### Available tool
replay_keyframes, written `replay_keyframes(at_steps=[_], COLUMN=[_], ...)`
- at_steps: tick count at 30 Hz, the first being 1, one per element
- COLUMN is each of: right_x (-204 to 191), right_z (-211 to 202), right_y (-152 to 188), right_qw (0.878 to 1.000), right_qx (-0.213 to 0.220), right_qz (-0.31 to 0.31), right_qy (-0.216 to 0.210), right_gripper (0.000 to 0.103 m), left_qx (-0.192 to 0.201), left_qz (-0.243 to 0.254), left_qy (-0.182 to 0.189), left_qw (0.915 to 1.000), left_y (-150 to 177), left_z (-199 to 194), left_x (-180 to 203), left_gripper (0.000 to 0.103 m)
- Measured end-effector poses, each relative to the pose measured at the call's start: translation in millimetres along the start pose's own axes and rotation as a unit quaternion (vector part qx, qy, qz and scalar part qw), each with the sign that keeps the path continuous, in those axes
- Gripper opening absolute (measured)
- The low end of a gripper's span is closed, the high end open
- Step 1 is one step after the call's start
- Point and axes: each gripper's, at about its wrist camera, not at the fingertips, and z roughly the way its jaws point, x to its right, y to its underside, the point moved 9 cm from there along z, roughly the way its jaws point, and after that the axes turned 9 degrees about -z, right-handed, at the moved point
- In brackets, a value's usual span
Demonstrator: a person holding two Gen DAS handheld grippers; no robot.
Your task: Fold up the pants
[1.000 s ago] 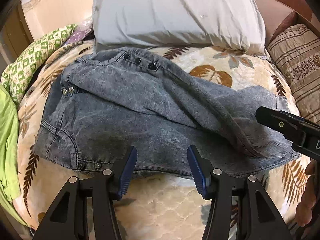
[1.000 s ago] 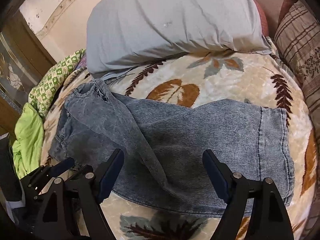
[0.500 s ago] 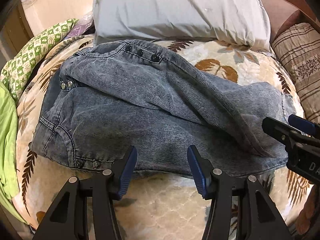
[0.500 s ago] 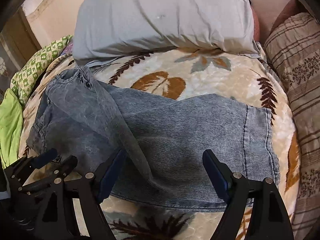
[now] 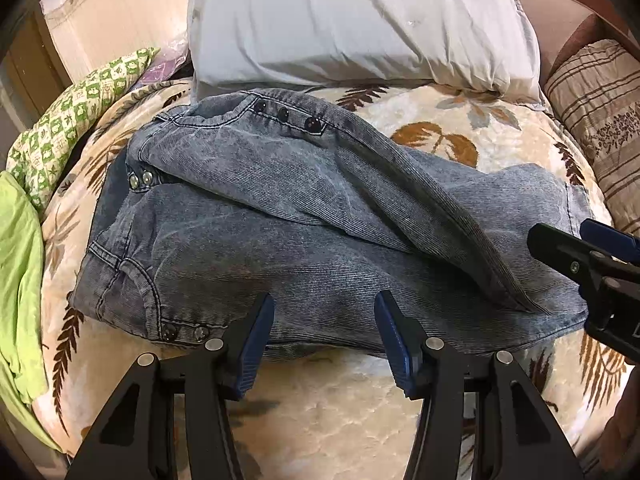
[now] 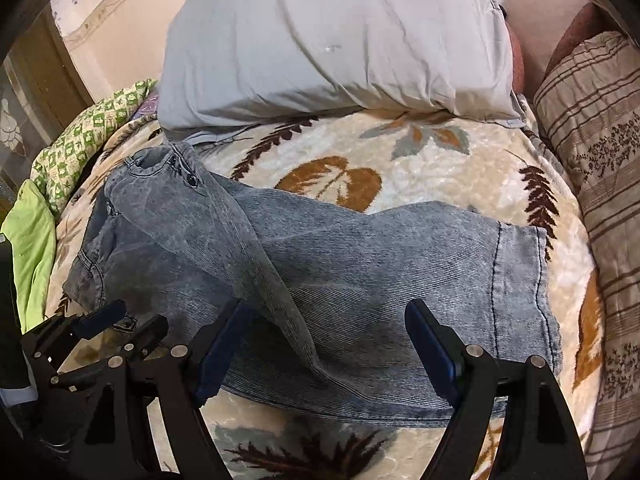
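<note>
I can read no words, brands or numbers here. My right gripper carries a white mark, cut off at the frame's edge.

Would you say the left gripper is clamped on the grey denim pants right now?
No, the left gripper is open, its blue pads apart above the grey denim pants.

Pants: washed grey-blue denim, dark stitching. Blanket: cream with brown and grey leaf print. Pillow: pale grey. Far-left cloth: green-and-white check. Right cushion: beige, brown stripes. Gripper pads: blue on black.
</note>
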Motion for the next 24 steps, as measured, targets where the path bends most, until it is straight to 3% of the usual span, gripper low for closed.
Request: replay_keyframes(at_steps=[24], right_x=[1.2], right_z=[-1.9], right_y=[0.5], right_qw=[1.000], right_qx=[0.001], right_qz=[-0.007], right_qy=[0.009], right_gripper=[0.082], left_qx=[-0.005], left_qz=[-0.004], left_qy=[-0.001], left_qw=[1.0000], left_y=[-2.0], left_z=[5.1], left_x=[-3.4], left_gripper=[0.052])
